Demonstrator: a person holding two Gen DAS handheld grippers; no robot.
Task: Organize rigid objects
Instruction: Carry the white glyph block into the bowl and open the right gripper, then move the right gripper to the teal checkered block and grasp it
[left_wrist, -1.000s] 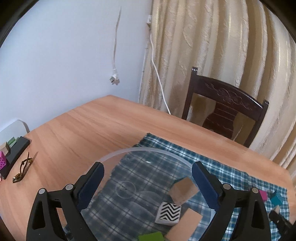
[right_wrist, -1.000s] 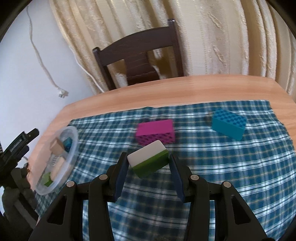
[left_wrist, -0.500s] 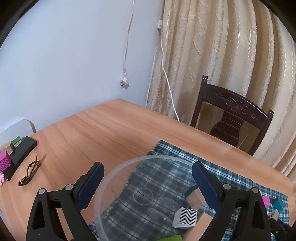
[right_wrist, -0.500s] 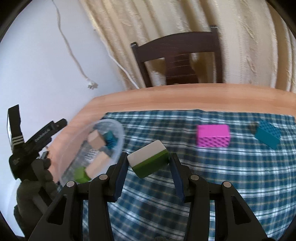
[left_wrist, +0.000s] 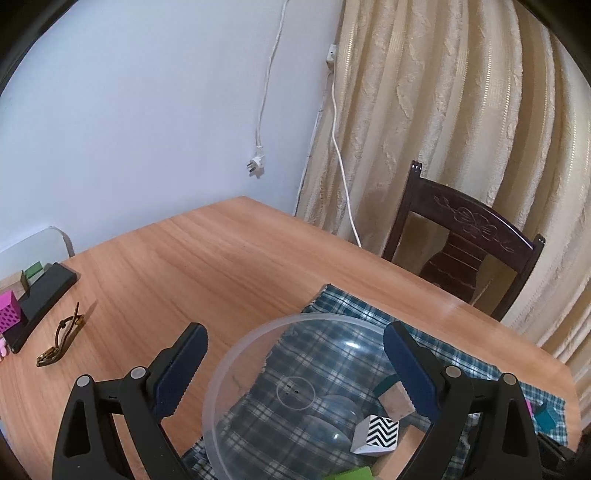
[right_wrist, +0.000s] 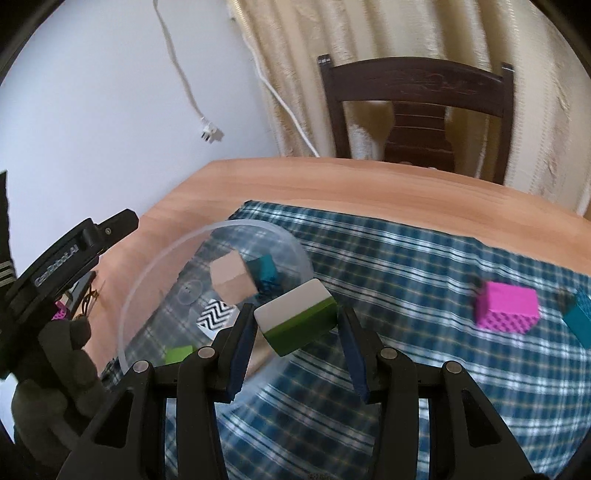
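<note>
My right gripper (right_wrist: 295, 332) is shut on a white-and-green block (right_wrist: 297, 319), held in the air just at the near right rim of a clear plastic bowl (right_wrist: 147, 288). Inside the bowl lie a tan block (right_wrist: 231, 277), a teal block (right_wrist: 264, 267), a zigzag-patterned block (right_wrist: 216, 314) and a green block (right_wrist: 179, 354). My left gripper (left_wrist: 295, 369) is open, its fingers spread wide on either side of the bowl (left_wrist: 236, 354) without touching it. A pink block (right_wrist: 506, 308) and another teal block (right_wrist: 578, 323) rest on the checked cloth (right_wrist: 406, 266) to the right.
A dark wooden chair (left_wrist: 461, 251) stands behind the table against the curtain. At the table's left edge are a black case (left_wrist: 40, 299) with small blocks beside it and a brown hair clip (left_wrist: 59, 339). A gloved hand (right_wrist: 62, 354) holds the left gripper.
My right gripper has carried the white-and-green block left across the cloth to the bowl's rim. The left wrist view has tilted up, so the bowl sits lower in it.
</note>
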